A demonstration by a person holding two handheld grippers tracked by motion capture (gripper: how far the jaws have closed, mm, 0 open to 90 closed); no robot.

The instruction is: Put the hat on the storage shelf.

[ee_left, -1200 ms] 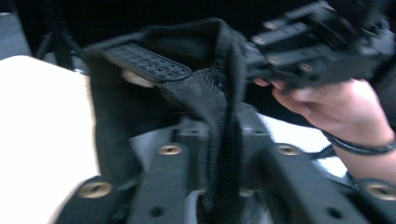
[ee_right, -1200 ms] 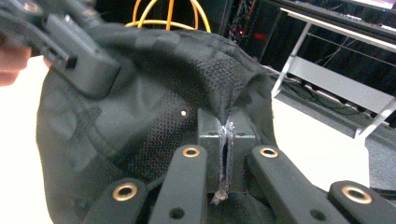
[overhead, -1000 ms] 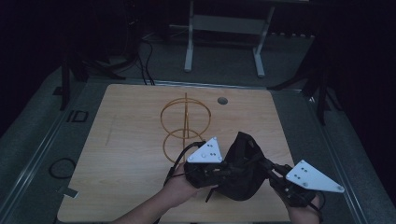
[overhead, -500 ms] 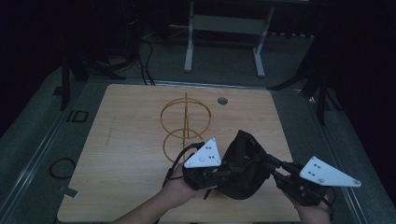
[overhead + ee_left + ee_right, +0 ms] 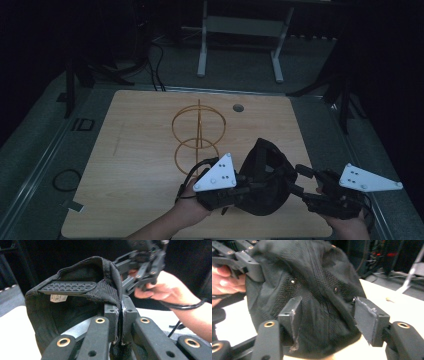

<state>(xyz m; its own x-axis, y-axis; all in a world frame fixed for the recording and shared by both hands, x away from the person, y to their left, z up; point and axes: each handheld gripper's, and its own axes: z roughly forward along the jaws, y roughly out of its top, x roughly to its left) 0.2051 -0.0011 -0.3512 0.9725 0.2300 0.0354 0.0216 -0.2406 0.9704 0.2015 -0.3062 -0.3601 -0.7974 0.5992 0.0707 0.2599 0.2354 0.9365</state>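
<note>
A black cap (image 5: 265, 177) sits at the near right part of the wooden table (image 5: 135, 165), held up between both grippers. Behind the cap, toward the table's middle, stands a wire stand (image 5: 198, 132) of golden rings on an upright rod; a small round hole (image 5: 238, 107) lies beyond it. The left gripper (image 5: 119, 322) is pressed together, pinching the cap's rim beside the plastic strap (image 5: 67, 287). The right gripper (image 5: 325, 320) is spread, its jaws either side of the cap's crown. The cap's opening faces the left gripper.
</note>
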